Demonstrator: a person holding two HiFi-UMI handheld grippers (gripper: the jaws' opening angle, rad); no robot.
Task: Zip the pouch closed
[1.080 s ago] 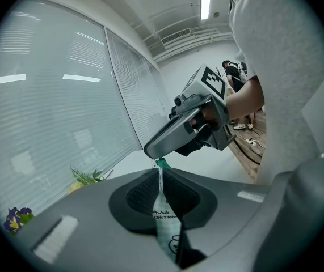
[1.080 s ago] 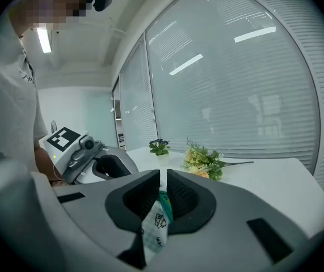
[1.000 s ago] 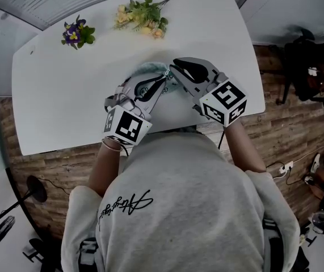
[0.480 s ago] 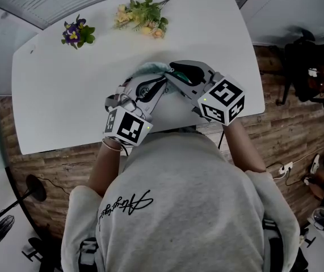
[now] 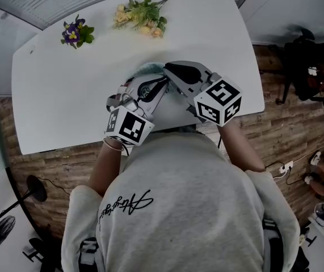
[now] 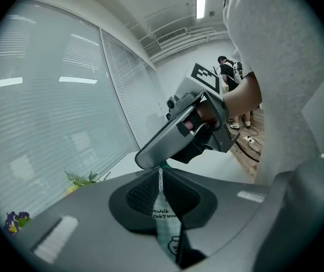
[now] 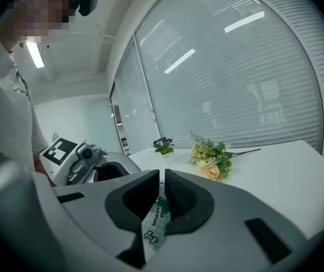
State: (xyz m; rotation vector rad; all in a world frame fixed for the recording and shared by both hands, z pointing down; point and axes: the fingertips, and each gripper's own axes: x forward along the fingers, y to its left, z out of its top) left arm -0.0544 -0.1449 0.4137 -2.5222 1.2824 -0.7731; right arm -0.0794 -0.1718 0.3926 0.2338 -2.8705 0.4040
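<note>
Closing just now, my right tongs (image 7: 162,194) pinch the pouch (image 5: 144,69) at mid-frame over the surface (image 5: 65,95); left tongs (image 6: 160,191) stay clamped narrow on it. Zipping, I judge, can proceed.

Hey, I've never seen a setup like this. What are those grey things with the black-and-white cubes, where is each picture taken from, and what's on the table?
There is no robot here. A person in a grey sweatshirt holds a grey hand-held gripper in each hand, and the patterned cubes are part of those grippers. The head view comes from a camera on the person's head, looking down at the white table. The other two views come from cameras riding on the left gripper and the right gripper, looking along their fingers. On the table lie a small purple flower bunch and a yellow flower bouquet. Both grippers are shut on a pale green fabric pouch. The right one's fingers have just been closing on it.
</note>
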